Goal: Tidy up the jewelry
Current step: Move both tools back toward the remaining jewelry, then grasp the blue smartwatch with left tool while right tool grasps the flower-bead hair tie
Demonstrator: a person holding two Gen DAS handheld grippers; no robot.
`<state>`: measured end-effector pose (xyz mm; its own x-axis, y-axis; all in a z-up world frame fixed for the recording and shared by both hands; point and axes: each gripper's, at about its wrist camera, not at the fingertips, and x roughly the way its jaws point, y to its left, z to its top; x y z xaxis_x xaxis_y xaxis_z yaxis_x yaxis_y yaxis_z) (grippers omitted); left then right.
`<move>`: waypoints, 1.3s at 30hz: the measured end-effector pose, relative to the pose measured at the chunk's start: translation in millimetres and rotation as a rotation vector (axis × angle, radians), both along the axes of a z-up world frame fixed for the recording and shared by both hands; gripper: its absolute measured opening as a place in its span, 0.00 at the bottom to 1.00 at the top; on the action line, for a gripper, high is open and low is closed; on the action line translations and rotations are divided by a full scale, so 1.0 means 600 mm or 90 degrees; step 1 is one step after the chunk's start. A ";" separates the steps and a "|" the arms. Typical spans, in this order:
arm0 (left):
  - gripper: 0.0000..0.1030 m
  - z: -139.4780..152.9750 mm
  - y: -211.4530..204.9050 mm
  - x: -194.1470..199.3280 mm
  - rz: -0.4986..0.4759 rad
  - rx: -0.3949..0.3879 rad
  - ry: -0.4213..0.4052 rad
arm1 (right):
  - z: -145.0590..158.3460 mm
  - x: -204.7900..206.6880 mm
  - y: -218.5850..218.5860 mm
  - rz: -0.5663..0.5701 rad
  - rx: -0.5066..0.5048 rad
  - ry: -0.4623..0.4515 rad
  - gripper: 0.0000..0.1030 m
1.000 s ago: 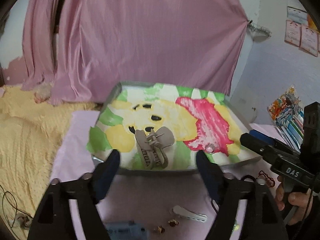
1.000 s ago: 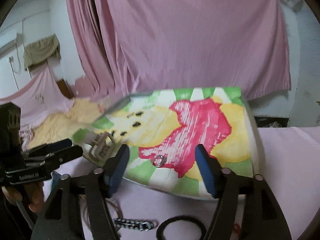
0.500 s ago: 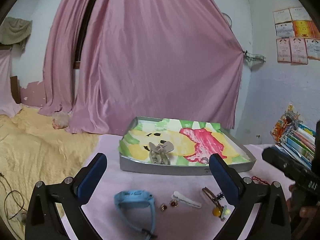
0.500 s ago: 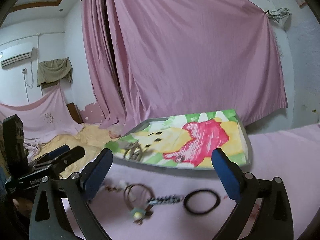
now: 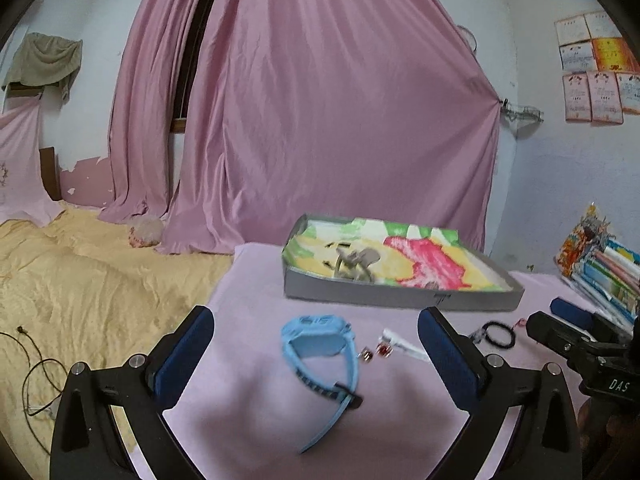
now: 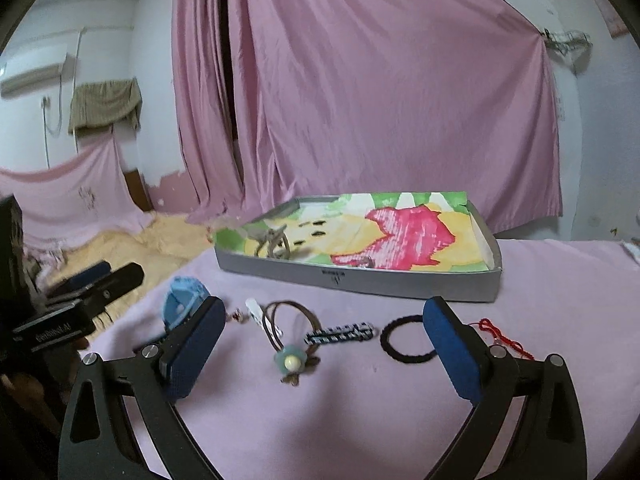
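Though scattered across the pink surface (image 6: 360, 420), loose pieces all within reach of both tongs. Blue watch (image 5: 320, 340) just ahead of the left tongs (image 5: 316, 344), between the spread fingers; probably light, with a rubbery, flexible strap, best pinched across the band beside the case. Two tiny earrings (image 5: 376, 351) just right of it, likely slippery and easy to flick away, so a low, centred pinch. White clip (image 5: 402, 342) beside them, near the right finger.

Hair tie with a pale bead charm (image 6: 291, 362) straight ahead of the right tongs (image 6: 320, 354); soft cord, hard bead, safest taken at the bead. Checkered barrette (image 6: 340, 333) beyond it, stiff and flat. Black elastic loop (image 6: 408, 342) against the right finger, limp; red cord (image 6: 500, 334) outside that finger.

Both tongs wide apart, holding nothing.

Farther ahead, grey tray (image 6: 360, 280) with a bright liner, already carrying a grey claw clip (image 6: 274, 240) and, it seems, a small ring, too blurred to confirm.
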<state>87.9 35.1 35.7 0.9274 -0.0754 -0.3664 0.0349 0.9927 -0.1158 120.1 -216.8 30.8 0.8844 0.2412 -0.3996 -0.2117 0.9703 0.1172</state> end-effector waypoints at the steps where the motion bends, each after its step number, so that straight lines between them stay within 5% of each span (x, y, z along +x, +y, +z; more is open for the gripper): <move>1: 0.99 -0.003 0.003 0.001 0.001 0.003 0.007 | -0.001 -0.001 0.002 -0.001 -0.009 0.003 0.94; 9: 0.99 -0.024 0.014 0.014 -0.010 0.008 0.069 | -0.004 0.006 0.010 0.005 -0.034 0.036 0.94; 25: 0.95 -0.064 0.017 0.071 -0.040 -0.007 0.229 | -0.040 0.069 0.019 0.051 -0.021 0.205 0.93; 39: 0.60 -0.068 -0.013 0.097 -0.077 0.019 0.260 | -0.054 0.096 0.051 0.093 -0.046 0.256 0.52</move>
